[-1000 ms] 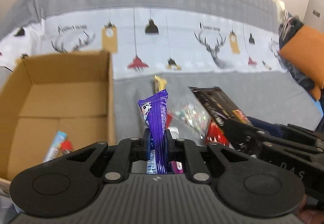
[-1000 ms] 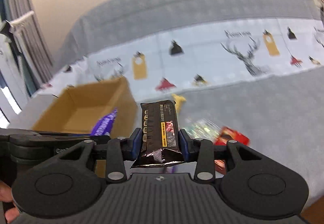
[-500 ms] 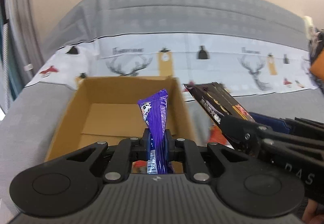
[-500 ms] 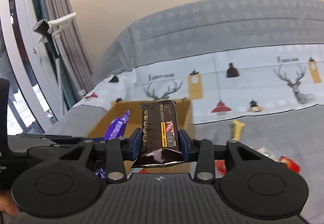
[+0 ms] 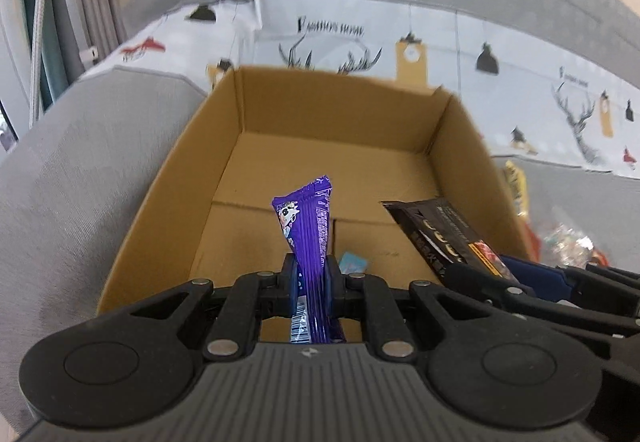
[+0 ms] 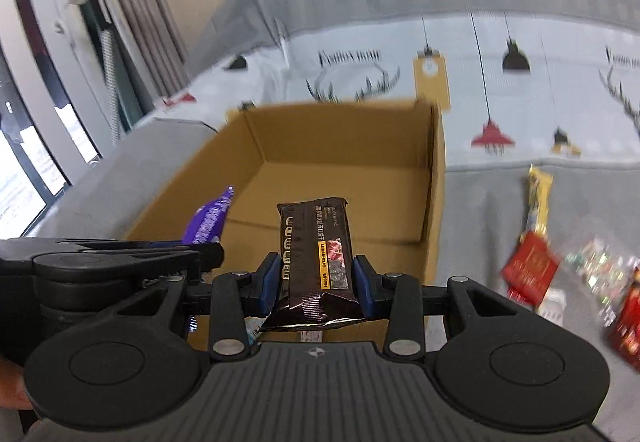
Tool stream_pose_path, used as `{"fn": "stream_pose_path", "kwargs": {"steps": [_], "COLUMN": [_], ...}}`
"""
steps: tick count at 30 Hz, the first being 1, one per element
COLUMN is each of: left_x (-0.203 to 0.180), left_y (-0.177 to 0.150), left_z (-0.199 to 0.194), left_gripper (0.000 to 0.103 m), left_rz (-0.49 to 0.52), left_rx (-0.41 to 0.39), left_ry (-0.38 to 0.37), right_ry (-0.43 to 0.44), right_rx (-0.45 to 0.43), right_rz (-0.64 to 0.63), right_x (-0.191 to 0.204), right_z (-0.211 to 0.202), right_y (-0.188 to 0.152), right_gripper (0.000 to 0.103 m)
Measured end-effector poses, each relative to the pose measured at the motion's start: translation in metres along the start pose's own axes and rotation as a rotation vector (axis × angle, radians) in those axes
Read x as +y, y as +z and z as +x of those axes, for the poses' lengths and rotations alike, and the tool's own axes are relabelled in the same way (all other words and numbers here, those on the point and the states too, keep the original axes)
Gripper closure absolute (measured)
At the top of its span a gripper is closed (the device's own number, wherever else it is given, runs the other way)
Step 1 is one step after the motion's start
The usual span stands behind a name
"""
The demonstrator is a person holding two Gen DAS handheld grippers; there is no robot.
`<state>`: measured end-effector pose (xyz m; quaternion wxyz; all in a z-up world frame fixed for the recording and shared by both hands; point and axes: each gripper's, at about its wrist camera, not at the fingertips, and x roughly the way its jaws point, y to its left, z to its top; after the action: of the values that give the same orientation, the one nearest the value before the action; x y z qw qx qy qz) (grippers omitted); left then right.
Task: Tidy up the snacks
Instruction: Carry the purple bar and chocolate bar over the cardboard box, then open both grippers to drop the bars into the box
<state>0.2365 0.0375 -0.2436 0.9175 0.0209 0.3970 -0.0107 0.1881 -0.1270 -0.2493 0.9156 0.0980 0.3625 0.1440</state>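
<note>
Left gripper (image 5: pixel 311 278) is pinching the purple snack pack (image 5: pixel 307 238) at its lower-mid section, so it sticks up w/ the top end leaning a bit. It's thin, crinkly film, prob light and floppy, so a mid-body pinch beats grabbing the sealed end. Right gripper (image 6: pixel 316 280) is clamped on the black snack pack (image 6: pixel 316 246) across its width near the bottom; it looks flatter and stiffer, maybe a bit slick. Both grippers sit side by side, level, aimed fwd over the near edge of the cardboard box (image 5: pixel 460 146), the 2 packs hanging above its inside. Something small and light blue lies on the box floor, can't tell what. Further right, loose snacks (image 6: pixel 532 270) lie on the grey bedspread (image 6: pixel 500 202).
</note>
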Motion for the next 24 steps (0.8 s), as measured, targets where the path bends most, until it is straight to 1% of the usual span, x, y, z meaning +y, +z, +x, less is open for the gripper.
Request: {"fn": "stream_pose_path", "kwargs": {"steps": [3,6,7,8,9,10,11,12,13,15,17,19,22,24], "left_x": [0.005,0.006,0.007,0.008,0.009,0.010,0.011,0.011,0.010,0.002,-0.013,-0.034,-0.074,-0.106], "left_y": [-0.004,-0.005,-0.005,-0.004,-0.003,-0.002,0.000,0.001,0.001,0.004,0.004,0.004,-0.002,-0.008], "left_z": [0.010,0.014,0.013,0.012,0.009,0.006,0.003,-0.003,-0.010,-0.024,-0.035,-0.045,-0.054,-0.052], "left_gripper": [0.090,0.090,0.089,0.086,0.065,0.041,0.001,0.000,0.000,0.000,0.000,0.000,0.000,0.000], "left_rz": [-0.005,-0.014,-0.020,-0.031,-0.049,-0.064,-0.081,-0.100,-0.103,-0.093,-0.083,-0.071,-0.041,-0.008], "left_rx": [0.024,0.036,0.035,0.029,0.017,0.013,0.014,-0.003,-0.027,-0.048,-0.059,-0.067,-0.069,-0.055], "left_ry": [-0.002,0.004,0.008,0.025,0.054,0.077,0.093,0.125,0.111,0.052,0.012,-0.038,-0.112,-0.133], "right_ry": [-0.016,-0.004,-0.005,-0.001,0.012,0.044,0.063,0.069,0.060,0.093,0.075,0.058,0.004,-0.031], "right_rx": [0.012,0.029,0.031,0.036,0.041,0.034,0.019,-0.007,-0.040,-0.062,-0.089,-0.112,-0.135,-0.150], "right_rz": [0.022,0.027,0.030,0.044,0.071,0.104,0.131,0.147,0.163,0.195,0.218,0.240,0.287,0.312], "right_x": [-0.004,-0.006,-0.007,-0.009,-0.012,-0.016,-0.020,-0.023,-0.027,-0.040,-0.055,-0.073,-0.106,-0.128], "right_z": [0.011,0.017,0.018,0.019,0.020,0.018,0.013,0.006,-0.003,-0.017,-0.033,-0.049,-0.072,-0.088], "right_y": [-0.008,-0.010,-0.010,-0.009,-0.007,-0.006,-0.005,-0.004,-0.004,-0.004,-0.005,-0.009,-0.018,-0.026], "right_gripper": [0.061,0.061,0.060,0.055,0.050,0.039,0.026,0.023,0.021,0.021,0.021,0.020,0.014,0.014]}}
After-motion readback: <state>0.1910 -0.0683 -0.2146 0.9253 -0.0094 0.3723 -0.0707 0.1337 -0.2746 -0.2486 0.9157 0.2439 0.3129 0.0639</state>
